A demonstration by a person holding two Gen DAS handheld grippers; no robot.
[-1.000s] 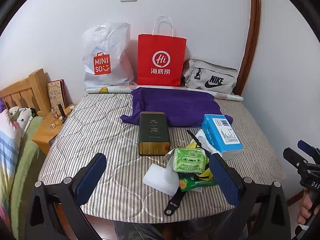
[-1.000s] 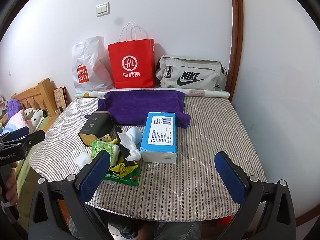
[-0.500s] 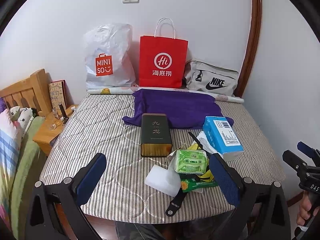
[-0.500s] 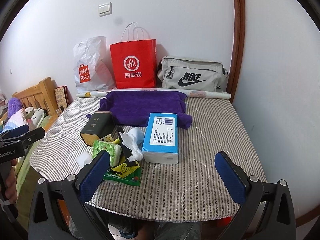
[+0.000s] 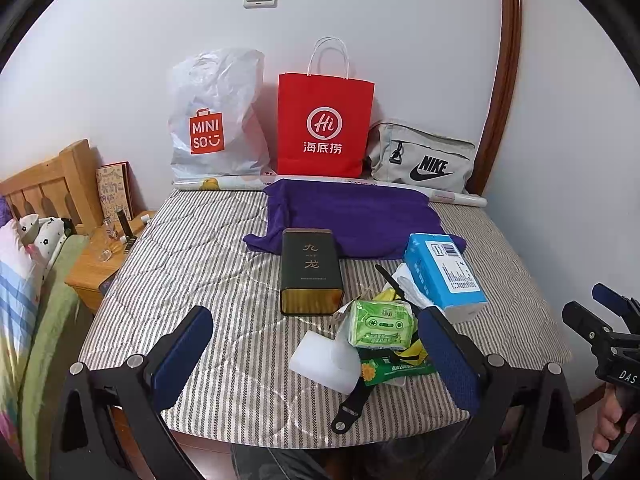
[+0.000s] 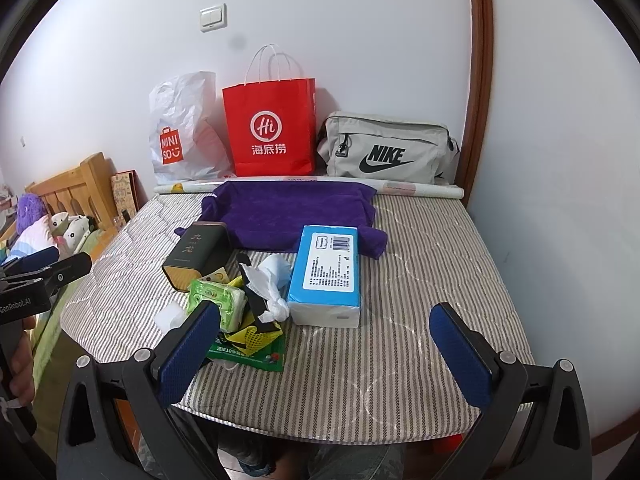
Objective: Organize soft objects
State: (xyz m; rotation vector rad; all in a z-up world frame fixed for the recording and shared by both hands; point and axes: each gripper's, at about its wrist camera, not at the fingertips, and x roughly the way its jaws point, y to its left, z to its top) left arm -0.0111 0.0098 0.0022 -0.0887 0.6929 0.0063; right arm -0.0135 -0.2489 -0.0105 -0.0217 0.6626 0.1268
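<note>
Striped quilted table cover (image 5: pixel 192 264), items clustered toward the near right. Left gripper (image 5: pixel 320 356) hangs above the near edge, jaws spread wide, nothing between the blue pads. Right gripper (image 6: pixel 324 348) likewise held off the near edge, jaws wide, empty. Each gripper shows at the margin of the other's view, a person's hand (image 5: pixel 612 424) on the grip.

Soft things:
- Purple towel (image 5: pixel 356 216), spread flat at the far middle, just in front of a long paper roll (image 6: pixel 420 190) lying along the back edge.
- Blue tissue pack (image 6: pixel 328 272), right of centre, its far end resting on a corner of the towel.
- Green tissue packet (image 5: pixel 380 324), on top of the small heap in front of the tin.
- White sponge block (image 5: pixel 324 360), nearest the edge, touching the green packet's left side.
- Crumpled white tissue (image 6: pixel 272 280), between the heap and the blue pack, touching the pack.

Also in the heap: yellow mesh piece (image 6: pixel 248 336), flat green wrapper (image 5: pixel 396 368) underneath, black strap (image 5: pixel 352 404) running out toward the near edge.

Dark tin (image 5: pixel 310 272) with gold characters lies on its side, left of the blue pack, its far end at the towel's edge.

Against the wall, left to right: white Miniso bag (image 5: pixel 212 120), red paper bag (image 5: pixel 324 128), grey Nike pouch (image 5: pixel 424 160). Wooden nightstand (image 5: pixel 96 264) off the table's left.
</note>
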